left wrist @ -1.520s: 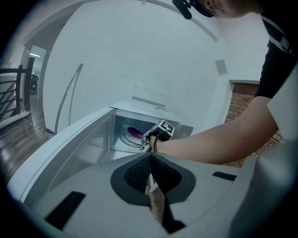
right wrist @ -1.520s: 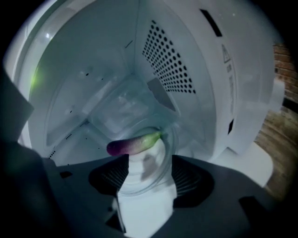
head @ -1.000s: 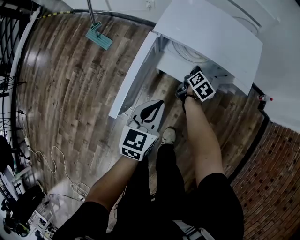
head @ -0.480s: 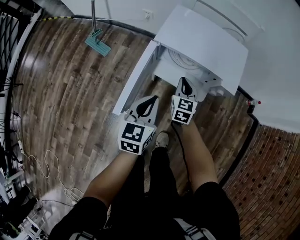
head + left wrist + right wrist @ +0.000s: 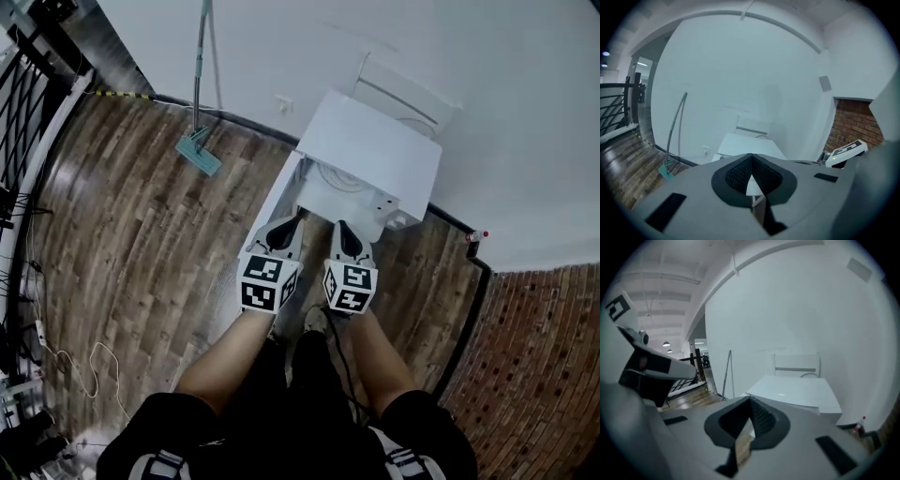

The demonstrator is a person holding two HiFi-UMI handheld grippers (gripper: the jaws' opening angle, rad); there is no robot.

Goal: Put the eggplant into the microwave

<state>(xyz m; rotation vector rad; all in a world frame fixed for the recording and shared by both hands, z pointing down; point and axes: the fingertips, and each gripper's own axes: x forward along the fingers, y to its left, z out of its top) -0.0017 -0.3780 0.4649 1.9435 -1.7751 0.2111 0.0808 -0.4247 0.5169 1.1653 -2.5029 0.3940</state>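
Observation:
A white microwave (image 5: 380,150) stands on the wooden floor by the wall, with its door (image 5: 274,199) swung open to the left and a pale turntable (image 5: 339,178) showing inside. No eggplant shows in any view. My left gripper (image 5: 285,225) and right gripper (image 5: 343,231) are held side by side in front of the opening, above the floor and apart from the microwave. Both are shut with nothing between their pads. In the left gripper view the gripper (image 5: 750,157) points over the microwave top (image 5: 747,144). The right gripper (image 5: 749,402) looks the same way.
A mop (image 5: 199,152) leans on the white wall to the left of the microwave. A black railing (image 5: 26,89) runs along the far left, with cables (image 5: 70,361) on the floor. A brick wall (image 5: 539,375) closes the right side, and a small red-capped bottle (image 5: 476,236) stands near it.
Both grippers have risen and drawn back from the microwave. The right one came out from its opening, rolled, and now sits beside the left. The head view has lifted too.

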